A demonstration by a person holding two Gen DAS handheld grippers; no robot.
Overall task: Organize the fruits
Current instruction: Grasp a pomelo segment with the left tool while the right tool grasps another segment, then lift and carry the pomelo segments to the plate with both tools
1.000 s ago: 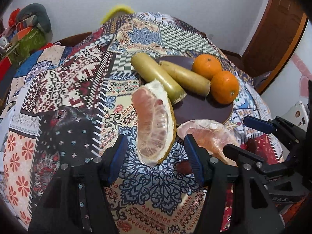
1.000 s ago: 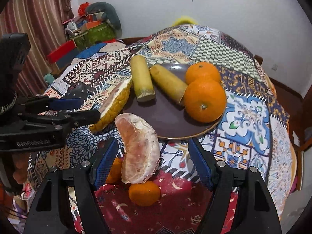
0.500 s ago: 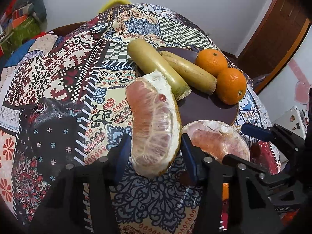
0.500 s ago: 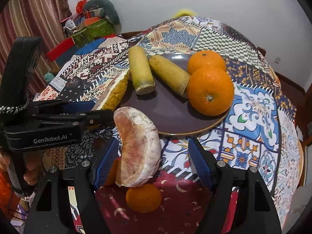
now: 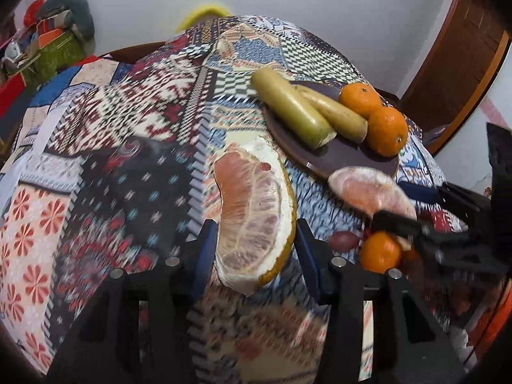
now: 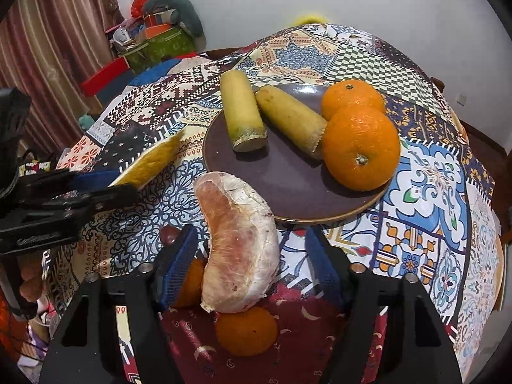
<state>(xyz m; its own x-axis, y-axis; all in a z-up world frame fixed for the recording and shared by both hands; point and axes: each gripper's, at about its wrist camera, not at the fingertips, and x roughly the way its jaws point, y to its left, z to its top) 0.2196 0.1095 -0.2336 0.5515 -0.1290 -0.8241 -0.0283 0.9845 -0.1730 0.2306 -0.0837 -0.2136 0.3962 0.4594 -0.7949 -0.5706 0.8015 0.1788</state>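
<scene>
Both pomelo wedges (image 5: 256, 214) (image 6: 238, 246) now lifted, claws (image 5: 252, 249) (image 6: 249, 256) clamped.

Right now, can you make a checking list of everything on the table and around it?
Surface: patchwork tablecloth covers the table.
Job's things: brown plate holds two yellow-green stalk pieces and two oranges; one pomelo wedge sits in the left gripper, another pomelo wedge in the right gripper.
Clutter: small oranges and a dark red fruit lie off the plate.
Grippers: both closed on wedges.
Cables: nothing seen.
Surroundings: white wall, striped curtain, pile of boxes.
</scene>
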